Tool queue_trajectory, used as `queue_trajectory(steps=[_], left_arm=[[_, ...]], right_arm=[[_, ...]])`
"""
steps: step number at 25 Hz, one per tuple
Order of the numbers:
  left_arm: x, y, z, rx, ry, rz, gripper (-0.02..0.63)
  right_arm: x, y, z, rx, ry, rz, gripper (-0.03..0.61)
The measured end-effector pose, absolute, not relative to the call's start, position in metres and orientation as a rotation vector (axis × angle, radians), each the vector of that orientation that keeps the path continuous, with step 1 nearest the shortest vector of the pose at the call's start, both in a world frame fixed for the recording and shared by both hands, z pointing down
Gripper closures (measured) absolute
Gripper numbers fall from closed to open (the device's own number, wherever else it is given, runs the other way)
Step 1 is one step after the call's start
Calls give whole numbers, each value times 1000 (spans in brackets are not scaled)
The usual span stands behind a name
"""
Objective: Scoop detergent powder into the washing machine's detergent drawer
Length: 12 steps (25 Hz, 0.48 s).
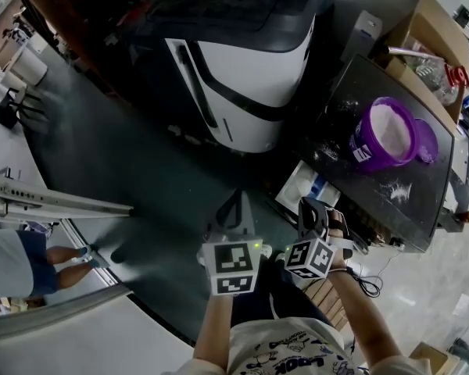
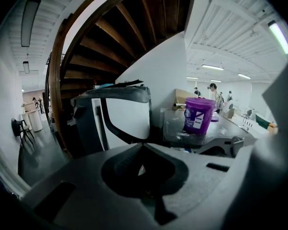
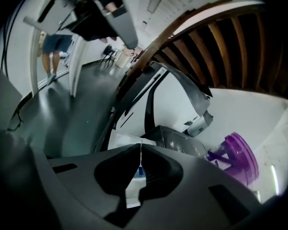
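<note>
**Both tongs clenched and empty, well apart from the powder**

Holds the left gripper [image 1: 236, 198] low, close in front of the body, with its nose towards the washing machine [image 1: 250, 76]. Clenched tight: seen along the left gripper [image 2: 143, 145] itself, jaws pressed tip to tip, with nothing pinched between them and nothing touched. Beyond those tips, the washing machine [image 2: 125, 114] with its white front and dark trim, and to its right the purple tub [image 2: 198, 114] standing upright.

Holds the right gripper [image 1: 309, 203] just beside the left one, at much the same height. Likewise shut fast: along the right gripper [image 3: 140, 145], jaws meeting in a thin seam, empty, clear of every surface.

Finds the detergent powder [image 1: 392, 131] white inside the purple tub [image 1: 367, 147], open at the top, on a dark table [image 1: 359, 92] just right of the machine. Lid [image 1: 428, 141] lying on the table, touching the tub's far side. Spilled powder [image 1: 395, 190] scattered over the tabletop near the tub. Both tongs well apart from tub and table alike.

Behind the table, a cardboard box [image 1: 422, 37]. At the left edge of the head view, a person [image 1: 59, 256] standing in shorts. Above the machine in the left gripper view, the underside of a curved wooden staircase [image 2: 110, 42].
</note>
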<state>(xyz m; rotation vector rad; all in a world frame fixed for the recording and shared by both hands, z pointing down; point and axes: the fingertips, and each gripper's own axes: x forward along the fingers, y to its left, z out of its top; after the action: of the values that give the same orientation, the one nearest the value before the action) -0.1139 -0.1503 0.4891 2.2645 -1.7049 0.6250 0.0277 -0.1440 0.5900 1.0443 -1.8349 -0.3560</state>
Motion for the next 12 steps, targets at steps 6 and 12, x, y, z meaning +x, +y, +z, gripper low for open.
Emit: queue_trajectory(steps=[6, 12], left_arm=[[-113, -152, 476, 2279, -1721, 606, 612], [-112, -155, 461, 2304, -1735, 580, 612]], right_arm=[[38, -147, 560, 1229, -1933, -190, 560], [43, -150, 516, 1395, -2020, -101, 560]])
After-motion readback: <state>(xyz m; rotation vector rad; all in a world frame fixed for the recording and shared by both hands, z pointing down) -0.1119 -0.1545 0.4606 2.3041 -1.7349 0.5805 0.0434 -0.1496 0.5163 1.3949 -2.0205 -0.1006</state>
